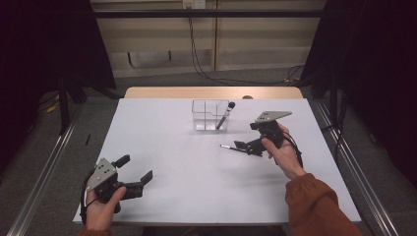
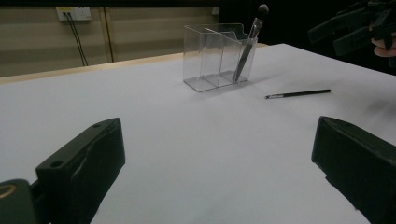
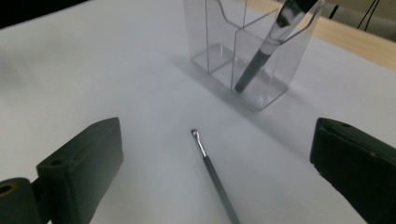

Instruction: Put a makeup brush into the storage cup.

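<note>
While my left gripper (image 1: 135,172) idles open and far off, my right gripper (image 3: 212,172), jaws wide, straddles the thin brush (image 3: 214,173) lying flat before the holder (image 3: 243,51), its axis running between them.

Thin black brush (image 1: 232,147) with a small silvery tip, lying flat on the white table at about four o'clock from the clear organizer (image 1: 210,116), well apart from it; thicker dark brush (image 1: 225,115) leaning tilted in its right compartment.
</note>
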Demonstrator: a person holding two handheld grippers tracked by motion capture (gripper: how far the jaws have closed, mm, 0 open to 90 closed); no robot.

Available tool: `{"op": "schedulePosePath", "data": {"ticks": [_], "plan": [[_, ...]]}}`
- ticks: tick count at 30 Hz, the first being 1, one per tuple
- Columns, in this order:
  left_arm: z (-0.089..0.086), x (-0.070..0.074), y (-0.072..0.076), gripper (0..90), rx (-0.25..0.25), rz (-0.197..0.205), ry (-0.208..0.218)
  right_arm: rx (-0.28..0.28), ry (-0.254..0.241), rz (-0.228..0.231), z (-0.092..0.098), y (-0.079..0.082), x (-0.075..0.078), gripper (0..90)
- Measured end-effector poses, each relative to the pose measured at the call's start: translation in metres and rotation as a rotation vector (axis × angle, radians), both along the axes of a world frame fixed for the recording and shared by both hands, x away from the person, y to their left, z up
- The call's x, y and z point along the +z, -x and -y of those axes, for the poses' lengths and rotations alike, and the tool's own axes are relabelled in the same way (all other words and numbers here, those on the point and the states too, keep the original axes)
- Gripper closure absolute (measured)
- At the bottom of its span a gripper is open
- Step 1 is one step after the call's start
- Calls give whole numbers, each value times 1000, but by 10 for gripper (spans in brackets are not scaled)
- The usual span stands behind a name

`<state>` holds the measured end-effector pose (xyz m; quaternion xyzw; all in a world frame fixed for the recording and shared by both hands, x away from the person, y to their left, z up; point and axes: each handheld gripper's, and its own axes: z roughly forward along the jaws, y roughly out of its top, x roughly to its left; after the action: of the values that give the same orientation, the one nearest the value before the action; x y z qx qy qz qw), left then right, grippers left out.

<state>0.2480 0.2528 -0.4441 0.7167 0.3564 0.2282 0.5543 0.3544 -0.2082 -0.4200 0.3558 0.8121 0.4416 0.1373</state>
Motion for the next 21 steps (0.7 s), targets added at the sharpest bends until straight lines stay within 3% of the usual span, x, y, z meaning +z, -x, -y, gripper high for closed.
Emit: {"op": "schedulePosePath", "data": {"ticks": [8, 14, 19, 21], "plan": [[0, 0, 1, 26, 3, 0, 1, 70, 93, -52, -10, -9, 1, 43], [0, 0, 1, 26, -4, -3, 1, 126, 149, -122, -15, -15, 2, 49], [0, 0, 1, 26, -4, -4, 0, 183, 206, -132, -20, -18, 1, 35], [1, 0, 1, 26, -4, -4, 0, 194, 254, -159, -24, -19, 0, 48]]}}
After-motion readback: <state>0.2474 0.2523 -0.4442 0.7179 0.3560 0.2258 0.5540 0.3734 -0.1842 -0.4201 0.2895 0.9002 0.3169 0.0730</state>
